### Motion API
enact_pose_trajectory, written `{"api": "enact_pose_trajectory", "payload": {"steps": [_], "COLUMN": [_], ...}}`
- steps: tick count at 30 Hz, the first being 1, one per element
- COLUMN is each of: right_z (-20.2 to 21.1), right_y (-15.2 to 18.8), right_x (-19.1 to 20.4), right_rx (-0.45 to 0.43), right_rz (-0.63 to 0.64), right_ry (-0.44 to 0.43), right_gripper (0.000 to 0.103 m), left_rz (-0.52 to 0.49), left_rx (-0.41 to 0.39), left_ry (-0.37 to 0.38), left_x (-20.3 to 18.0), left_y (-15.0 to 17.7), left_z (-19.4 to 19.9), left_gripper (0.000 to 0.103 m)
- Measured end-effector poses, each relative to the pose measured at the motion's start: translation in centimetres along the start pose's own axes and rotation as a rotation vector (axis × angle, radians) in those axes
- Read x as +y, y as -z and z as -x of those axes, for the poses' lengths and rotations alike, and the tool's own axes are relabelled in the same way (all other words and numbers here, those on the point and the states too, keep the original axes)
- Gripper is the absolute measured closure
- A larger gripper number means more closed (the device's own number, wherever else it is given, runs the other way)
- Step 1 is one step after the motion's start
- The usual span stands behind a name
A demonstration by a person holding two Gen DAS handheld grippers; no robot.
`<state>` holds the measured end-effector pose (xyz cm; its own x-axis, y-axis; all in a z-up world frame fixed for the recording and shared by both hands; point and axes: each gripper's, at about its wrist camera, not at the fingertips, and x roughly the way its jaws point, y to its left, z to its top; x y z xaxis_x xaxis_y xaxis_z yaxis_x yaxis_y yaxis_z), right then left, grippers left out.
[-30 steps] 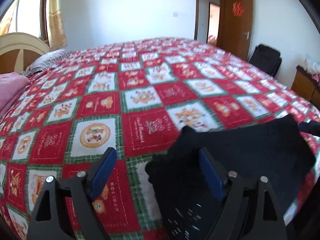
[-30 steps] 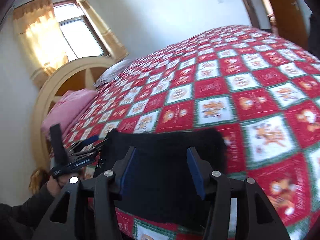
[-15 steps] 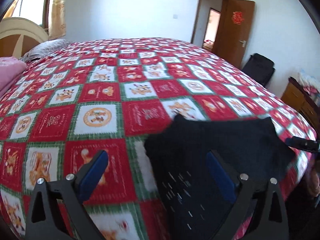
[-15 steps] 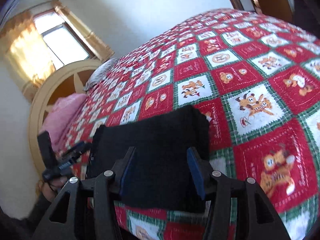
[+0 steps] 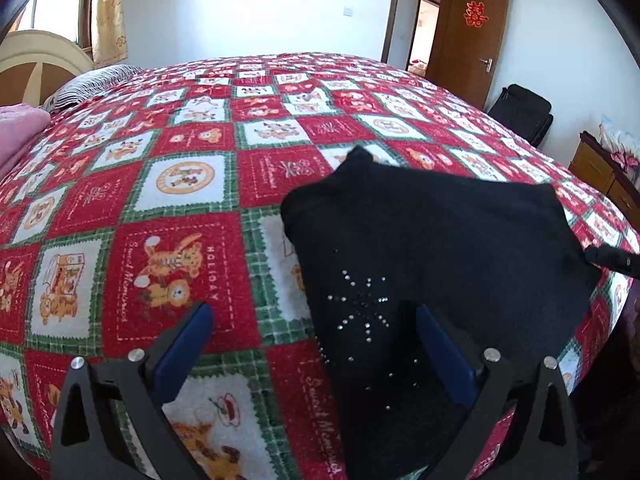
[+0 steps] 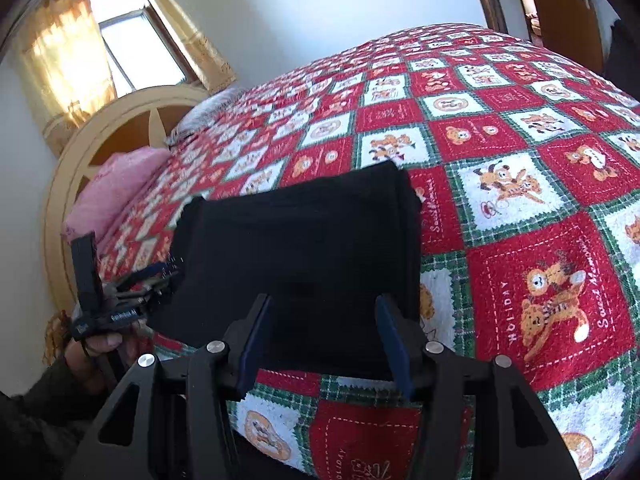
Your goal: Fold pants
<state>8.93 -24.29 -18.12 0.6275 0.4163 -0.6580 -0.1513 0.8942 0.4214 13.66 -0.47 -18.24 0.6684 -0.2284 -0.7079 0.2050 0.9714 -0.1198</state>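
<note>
Black pants (image 5: 432,240) lie folded into a compact rectangle on the near part of the bed, a rhinestone star on their left end. My left gripper (image 5: 312,320) hovers over that end with its jaws wide open, its right finger above the cloth and its left finger above the quilt. Just off the pants' right end, the right gripper's tip (image 5: 612,258) shows. In the right wrist view my right gripper (image 6: 324,320) is open about halfway above the near edge of the pants (image 6: 304,240), pinching nothing. A hand holds the left gripper (image 6: 132,284) at the pants' left end.
A red, white and green checked quilt (image 5: 180,184) covers the whole bed. At the bed's left end are a pink blanket (image 6: 116,188), a striped pillow (image 5: 88,84) and a rounded headboard (image 6: 120,128). A black bag (image 5: 524,112), a wooden cabinet (image 5: 600,172) and an open door (image 5: 476,36) stand beyond.
The left jaws have spread wider and no longer touch the cloth. Both grippers have sunk toward the bed and drawn back slightly. The pants have settled flat.
</note>
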Motion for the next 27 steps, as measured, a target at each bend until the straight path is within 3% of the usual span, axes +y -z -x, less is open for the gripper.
{"api": "enact_pose_trajectory", "payload": {"steps": [4, 14, 27], "right_z": [1.4, -1.7, -4.4], "right_y": [-1.0, -3.2, -3.0], "right_x": [-0.5, -3.0, -4.2], "right_rx": [-0.079, -0.044, 0.003], "right_rz": [-0.026, -0.107, -0.143], "right_ry": [0.051, 0.102, 0.083], "right_gripper": [0.045, 0.044, 0.045], "left_rz": [-0.004, 0.014, 0.033], "left_rx": [-0.016, 0.01, -0.005], "left_ry": [0.014, 0.027, 0.042], "left_x": [-0.3, -0.1, 0.2], "left_y": [-0.5, -1.0, -1.5], "left_z": [0.2, -1.5, -2.7], "left_gripper": [0.0, 0.0, 0.0]}}
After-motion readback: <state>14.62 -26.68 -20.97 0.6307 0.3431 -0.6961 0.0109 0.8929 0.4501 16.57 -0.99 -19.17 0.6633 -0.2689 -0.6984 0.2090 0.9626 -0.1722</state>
